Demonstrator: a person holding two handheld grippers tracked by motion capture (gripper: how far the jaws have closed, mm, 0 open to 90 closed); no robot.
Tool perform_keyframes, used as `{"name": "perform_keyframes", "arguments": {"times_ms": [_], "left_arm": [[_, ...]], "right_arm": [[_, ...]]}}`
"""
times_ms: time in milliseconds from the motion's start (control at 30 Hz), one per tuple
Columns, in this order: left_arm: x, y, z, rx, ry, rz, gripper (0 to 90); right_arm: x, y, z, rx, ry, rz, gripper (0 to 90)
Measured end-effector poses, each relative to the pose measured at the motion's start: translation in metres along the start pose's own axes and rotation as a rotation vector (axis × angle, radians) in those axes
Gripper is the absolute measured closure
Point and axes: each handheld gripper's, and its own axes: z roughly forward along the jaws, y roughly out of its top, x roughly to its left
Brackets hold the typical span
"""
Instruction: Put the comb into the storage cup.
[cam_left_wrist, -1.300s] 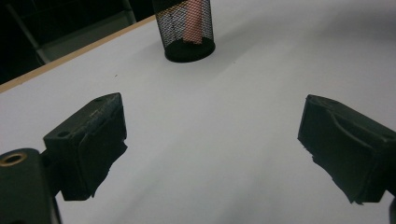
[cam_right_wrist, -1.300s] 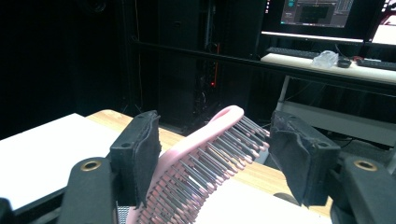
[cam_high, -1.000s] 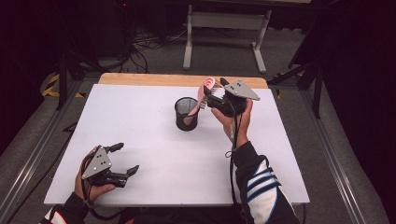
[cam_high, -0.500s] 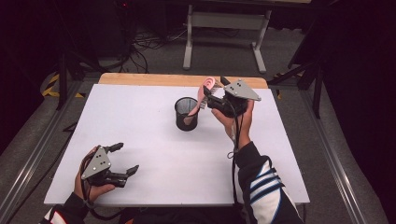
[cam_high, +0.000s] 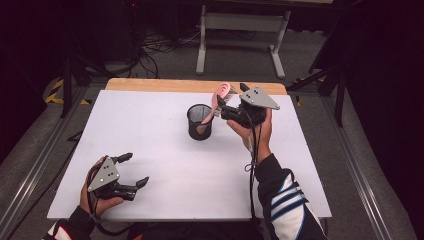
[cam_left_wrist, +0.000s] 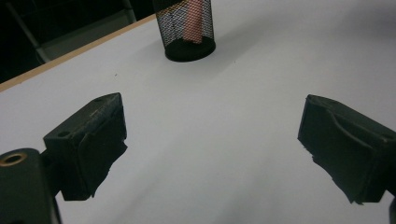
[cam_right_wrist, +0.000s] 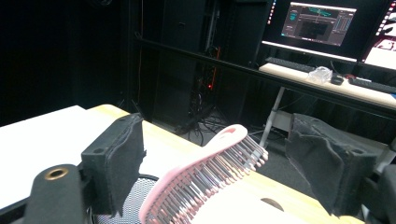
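Black mesh cup (cam_high: 200, 121) holds pink brush (cam_high: 218, 96) between right claw (cam_high: 223, 106) jaws.

hairbrush (cam_right_wrist: 205, 170): pink body, pale bristles with pink tips
mesh cup (cam_high: 200, 121): black wire mesh, solid black base
table (cam_high: 150, 135): white top, light wood strip along far edge
sleeve (cam_high: 287, 207): dark blue, white stripes
jaws: black pads

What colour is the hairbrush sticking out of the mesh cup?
Pink hairbrush, clearest in the right gripper view.
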Motion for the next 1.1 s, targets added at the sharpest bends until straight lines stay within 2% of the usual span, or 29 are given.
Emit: {"name": "perform_keyframes", "arguments": {"times_ms": [67, 167, 400, 500, 733, 1100], "left_arm": [[0.0, 0.0, -0.001, -0.001, 0.001, 0.005, 9.0], [0.0, 0.0, 0.0, 0.0, -0.002, 0.002, 9.0], [0.001, 0.0, 0.001, 0.0, -0.008, 0.004, 9.0], [0.001, -0.001, 0.0, 0.004, -0.008, 0.005, 9.0], [0.001, -0.001, 0.0, 0.003, -0.004, 0.001, 9.0], [0.0, 0.0, 0.002, 0.002, -0.01, -0.006, 7.9]], "right_arm": [[0.002, 0.001, -0.001, 0.016, -0.015, -0.014, 16.7], [0.004, 0.001, -0.003, 0.014, -0.008, -0.019, 15.7], [0.006, -0.002, -0.004, 0.017, 0.002, 0.003, 9.2], [0.007, -0.002, -0.005, 0.028, 0.003, -0.014, 6.0], [0.009, -0.001, -0.011, 0.01, 0.019, -0.006, 5.2], [0.017, -0.003, -0.02, -0.004, 0.034, -0.044, 6.0]]}}
